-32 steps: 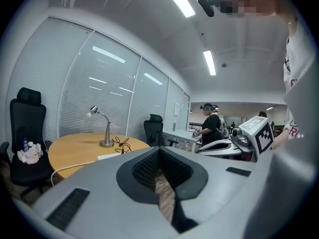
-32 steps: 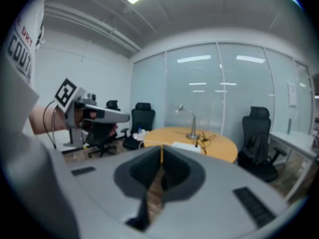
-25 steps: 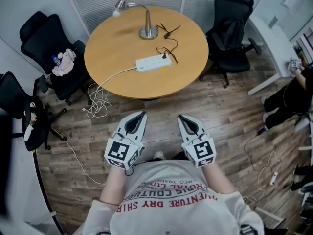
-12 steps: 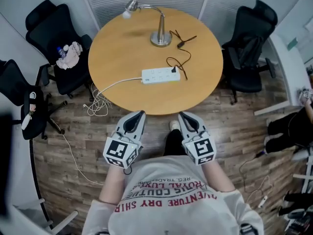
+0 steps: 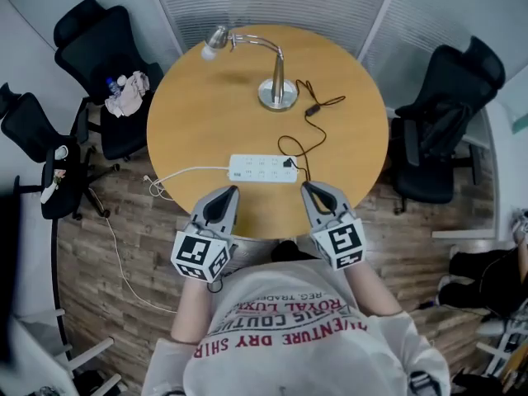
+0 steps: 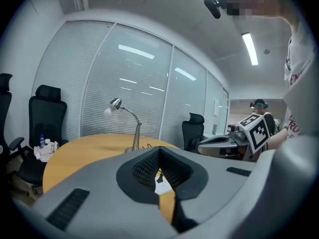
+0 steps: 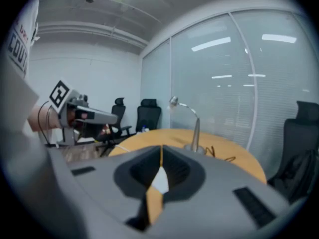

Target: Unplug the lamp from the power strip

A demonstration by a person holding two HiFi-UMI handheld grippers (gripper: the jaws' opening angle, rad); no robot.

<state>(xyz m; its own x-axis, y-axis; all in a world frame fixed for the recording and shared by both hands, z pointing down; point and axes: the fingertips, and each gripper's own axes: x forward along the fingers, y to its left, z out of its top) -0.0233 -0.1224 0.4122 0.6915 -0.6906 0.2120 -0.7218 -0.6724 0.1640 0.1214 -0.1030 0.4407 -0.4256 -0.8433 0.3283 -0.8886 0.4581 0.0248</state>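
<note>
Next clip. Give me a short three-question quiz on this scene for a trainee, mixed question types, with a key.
1. True or false: the lamp cord's plug is already out of the power strip.
2. The power strip lies: A) on the table, between the lamp and the person; B) behind the lamp; C) on the floor.
3. Fill in: the right gripper has its fingers ____.
Key: 1 false; 2 A; 3 shut.
</note>
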